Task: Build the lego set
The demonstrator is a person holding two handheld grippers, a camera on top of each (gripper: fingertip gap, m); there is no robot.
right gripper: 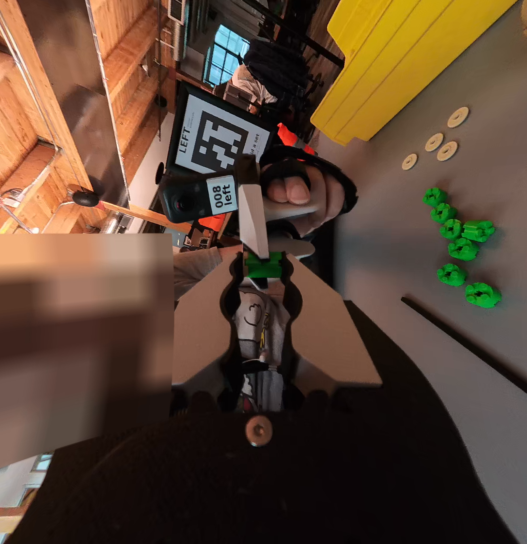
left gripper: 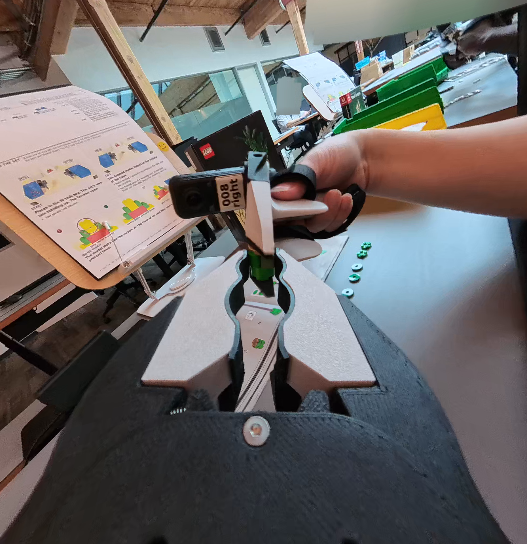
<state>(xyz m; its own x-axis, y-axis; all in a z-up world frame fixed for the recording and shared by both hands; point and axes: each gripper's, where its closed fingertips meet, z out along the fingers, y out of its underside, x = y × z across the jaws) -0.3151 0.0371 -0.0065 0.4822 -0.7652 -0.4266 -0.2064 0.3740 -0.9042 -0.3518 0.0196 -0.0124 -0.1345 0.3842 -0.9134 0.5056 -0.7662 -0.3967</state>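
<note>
Gripping one green stack with both grippers

Green lego stack (left gripper: 260,266) of round studded bricks is held in mid-air above the grey worktop (left gripper: 433,294), clamped at both ends. Left gripper (left gripper: 260,265) narrow, pinching it; right gripper (right gripper: 263,265) also narrow on the same stack (right gripper: 263,265). Fingertips of each tool hide part of it. Loose green round bricks (right gripper: 462,247) lie clustered on the worktop, tan rings (right gripper: 439,144) beyond them near the yellow bin (right gripper: 388,73). Small green pieces (left gripper: 356,268) in a row. Instruction sheet (left gripper: 73,176) stands off the worktop's left edge.
</note>
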